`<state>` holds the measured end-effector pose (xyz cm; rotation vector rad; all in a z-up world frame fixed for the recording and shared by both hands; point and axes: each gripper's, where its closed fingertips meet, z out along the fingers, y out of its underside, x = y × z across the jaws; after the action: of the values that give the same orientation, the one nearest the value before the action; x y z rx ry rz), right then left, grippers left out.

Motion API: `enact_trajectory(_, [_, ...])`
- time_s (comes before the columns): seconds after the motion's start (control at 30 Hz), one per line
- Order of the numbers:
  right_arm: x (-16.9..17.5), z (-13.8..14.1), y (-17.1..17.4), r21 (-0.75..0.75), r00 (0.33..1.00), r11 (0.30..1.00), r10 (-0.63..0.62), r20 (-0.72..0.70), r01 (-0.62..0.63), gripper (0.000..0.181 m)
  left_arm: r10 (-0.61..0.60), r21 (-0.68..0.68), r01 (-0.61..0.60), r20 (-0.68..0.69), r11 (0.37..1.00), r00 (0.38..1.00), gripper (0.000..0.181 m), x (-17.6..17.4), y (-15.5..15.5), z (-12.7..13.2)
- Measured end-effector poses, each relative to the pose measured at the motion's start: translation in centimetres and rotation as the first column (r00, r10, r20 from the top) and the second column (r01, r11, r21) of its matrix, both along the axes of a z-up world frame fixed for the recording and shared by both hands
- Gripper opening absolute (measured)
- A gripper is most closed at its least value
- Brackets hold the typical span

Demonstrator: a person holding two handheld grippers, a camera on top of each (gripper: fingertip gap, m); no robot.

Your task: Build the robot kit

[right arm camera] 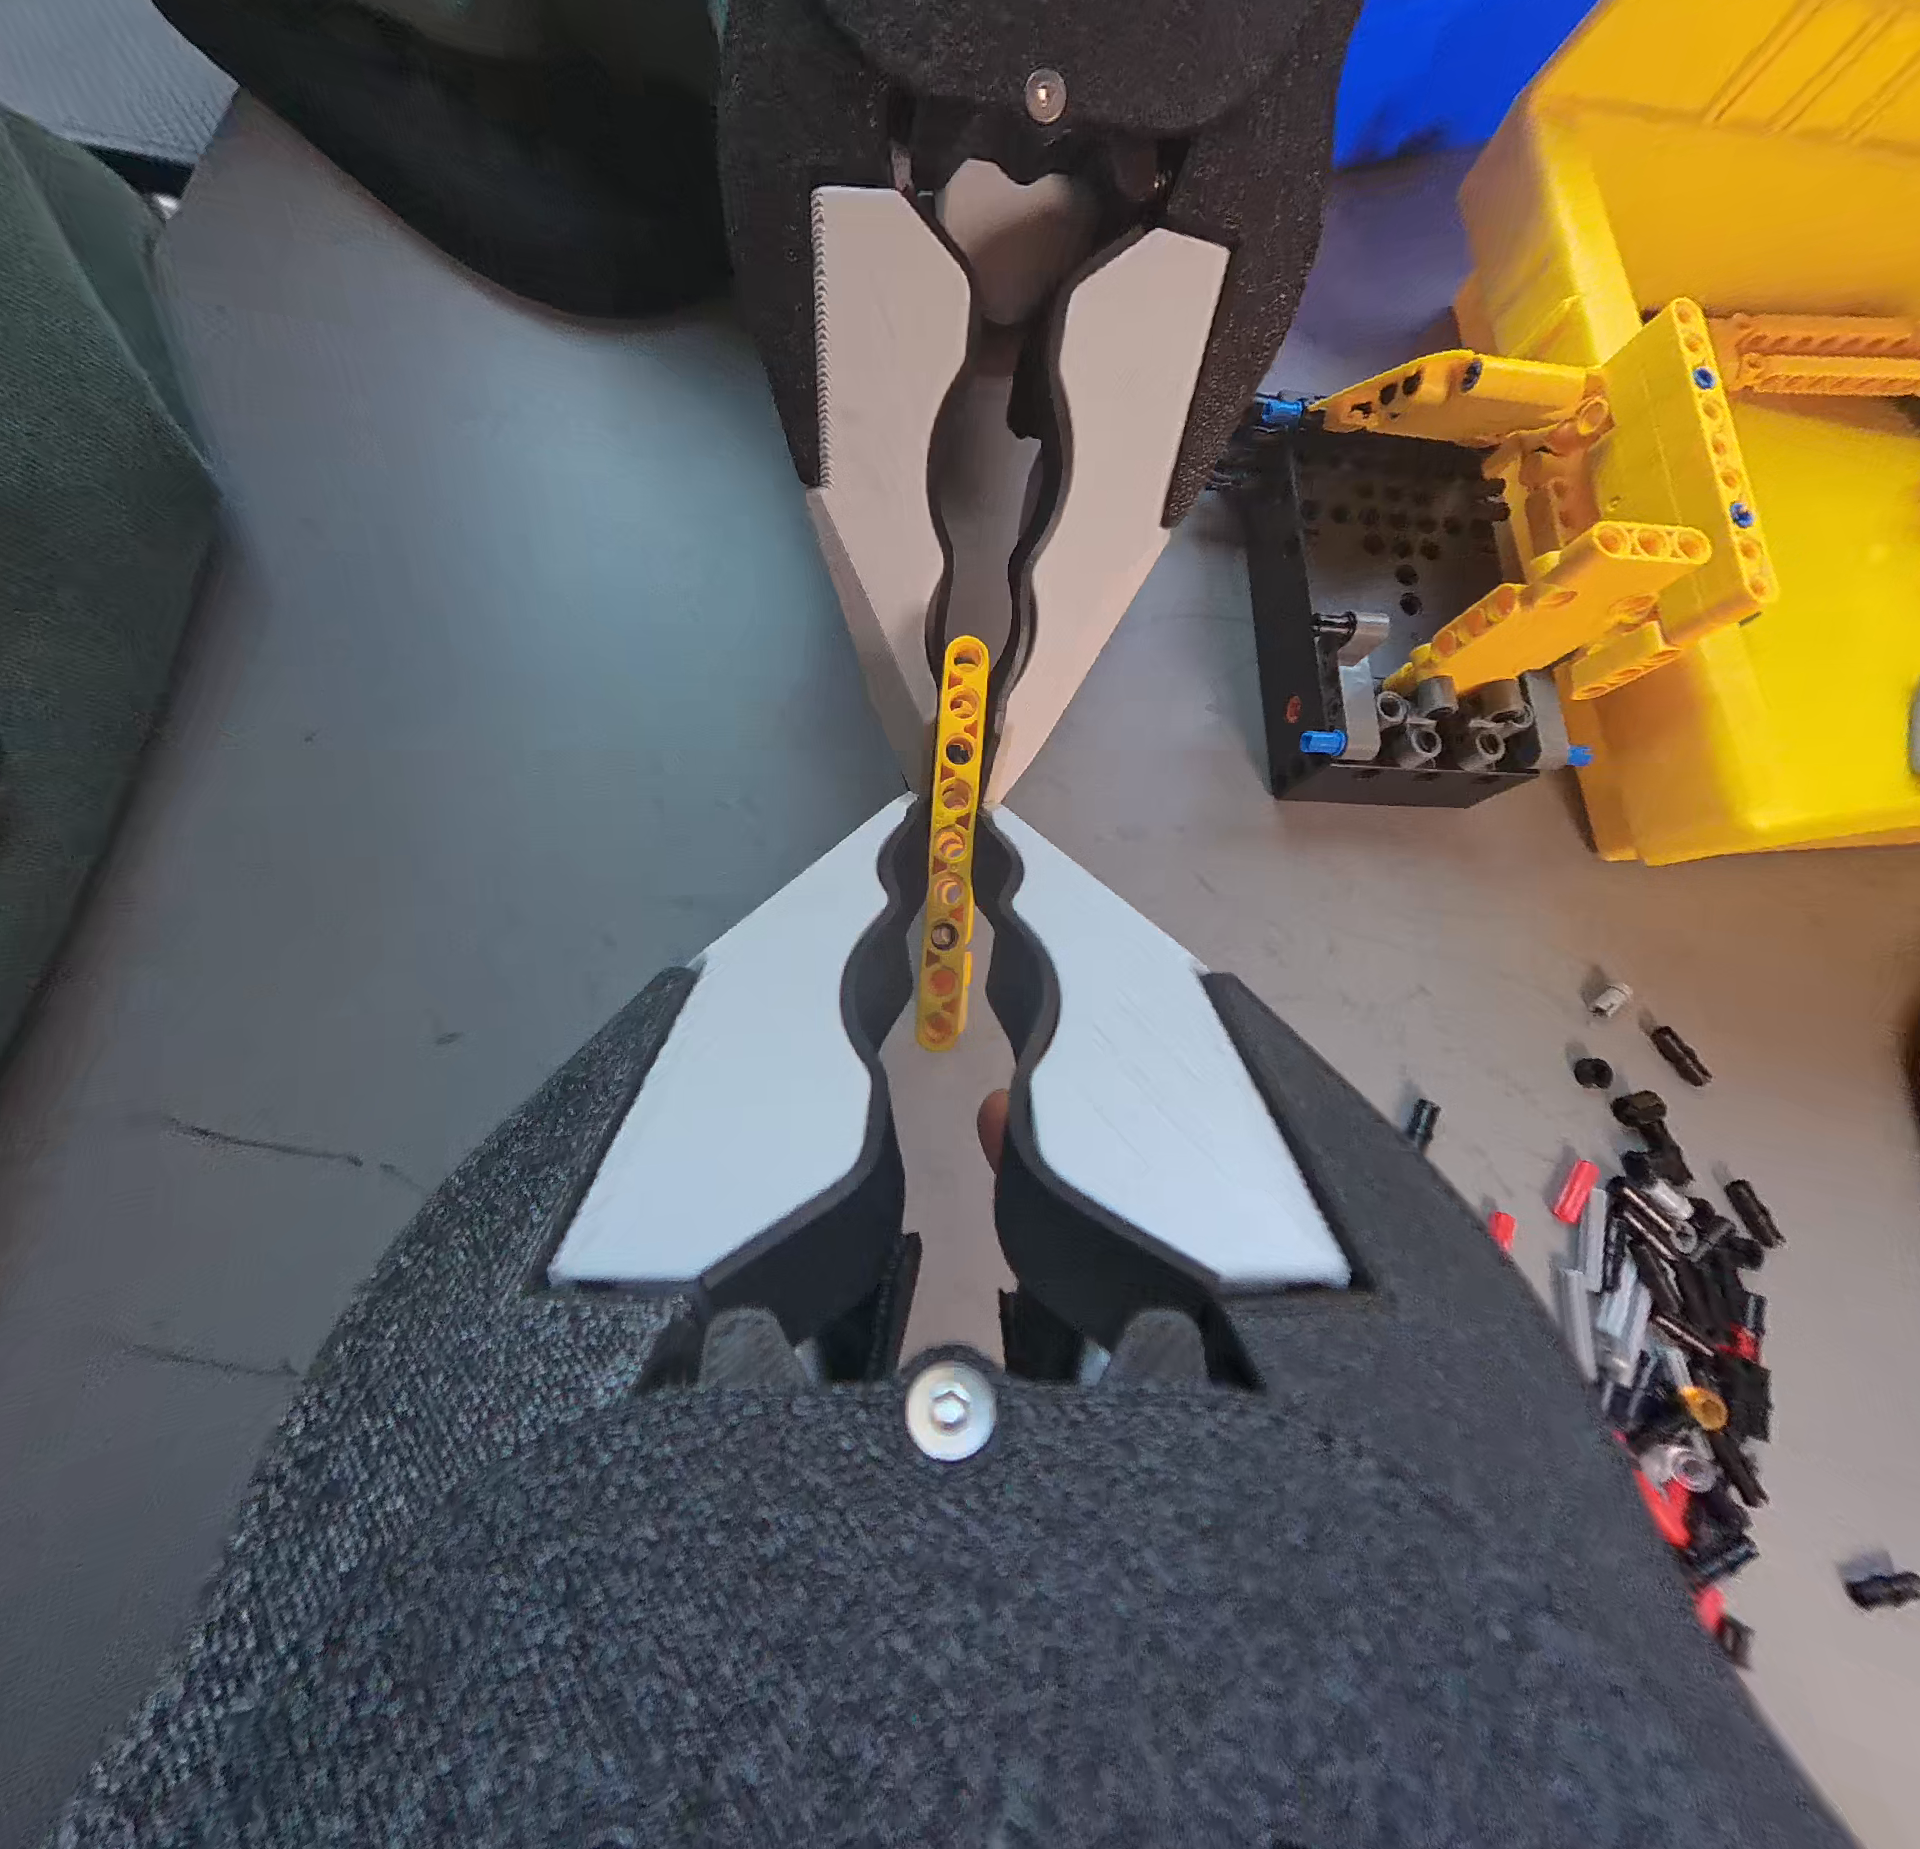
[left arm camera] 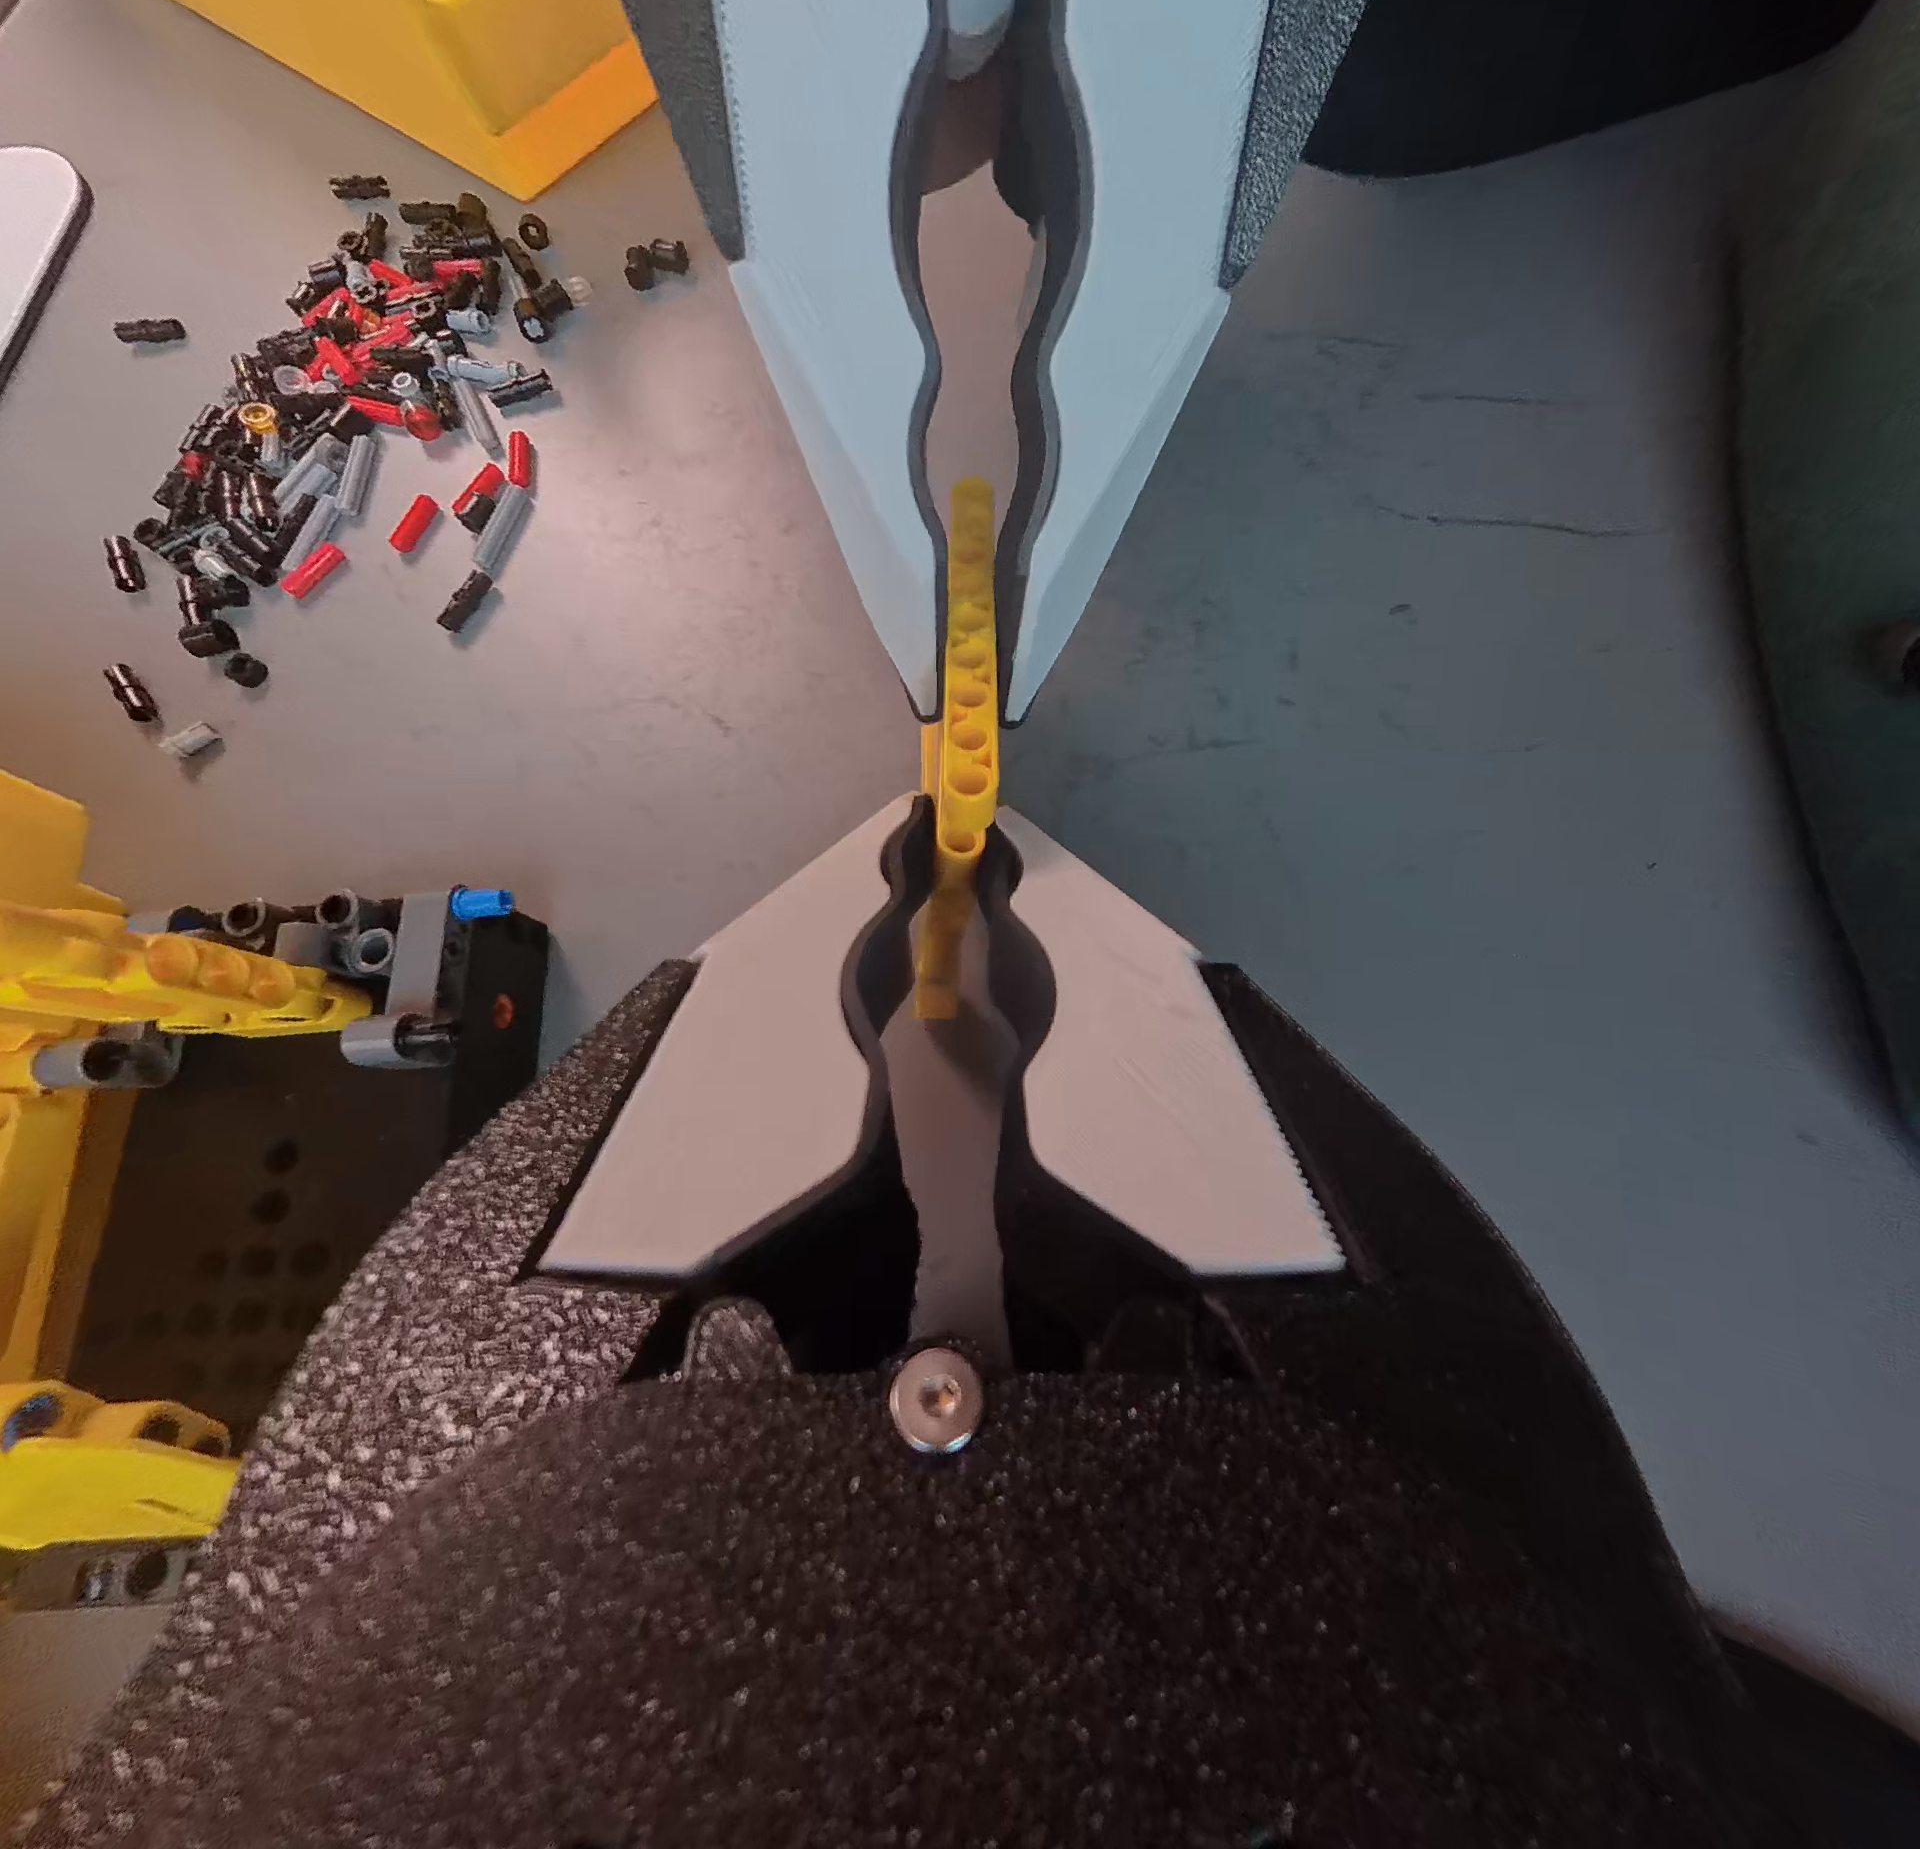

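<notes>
Left wrist view: left gripper [left arm camera: 961, 812], fingers narrow, pinches one end of beam [left arm camera: 966, 750]; right gripper [left arm camera: 968, 713] enters from 12 o'clock, tip to tip, nipping the other end.

Right wrist view: right gripper [right arm camera: 954, 817], fingers narrow, clamps beam [right arm camera: 951, 843]; left gripper [right arm camera: 961, 786] faces it from 12 o'clock.

Beam: yellow, holed, held in air over table [right arm camera: 520, 656].

Surroundings: pin pile [left arm camera: 343, 417] at 10 o'clock; model [right arm camera: 1507, 573] at 2 o'clock.

Risk, judged: grips are shallow, at the tips; uneven pull or twist could pivot the beam out, dropping it.
</notes>
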<state>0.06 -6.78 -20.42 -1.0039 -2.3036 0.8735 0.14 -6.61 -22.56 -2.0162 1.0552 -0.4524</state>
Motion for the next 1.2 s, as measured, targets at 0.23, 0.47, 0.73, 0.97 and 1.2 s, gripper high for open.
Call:
enact_trajectory(0.23, [-0.3, -0.2, 0.2, -0.006, 1.0, 1.0, 0.017, 0.008, -0.017, 0.006, 0.01, -0.028, -0.01, 0.014, 1.0, 1.0, 0.005, 0.1, 0.0, 0.1])
enact_trajectory(0.47, [-0.4, -0.2, 0.2, -0.125, 0.999, 0.991, 0.042, 0.007, -0.041, 0.006, 0.014, -0.049, -0.012, 0.039, 0.999, 0.999, 0.005, 0.0, 0.0, 0.1])
enact_trajectory(0.73, [-0.8, -0.5, 0.5, -0.201, 1.0, 0.98, -0.007, -0.012, 0.005, 0.009, 0.01, -0.124, 0.004, 0.109, 0.992, 0.994, 0.006, -0.2, 0.0, 0.2])
enact_trajectory(0.97, [0.2, 1.2, 2.3, -0.076, 0.997, 0.996, -0.058, -0.059, 0.053, 0.029, 0.017, -0.153, 0.003, 0.132, 0.988, 0.991, 0.006, -0.3, 0.0, 0.2])
enact_trajectory(1.2, [1.0, 0.0, 3.1, 0.4, 0.97, 0.908, -0.022, -0.243, 0.121, 0.03, 0.113, -0.296, -0.036, 0.246, 0.955, 0.963, 0.006, -0.1, 0.5, 0.4])
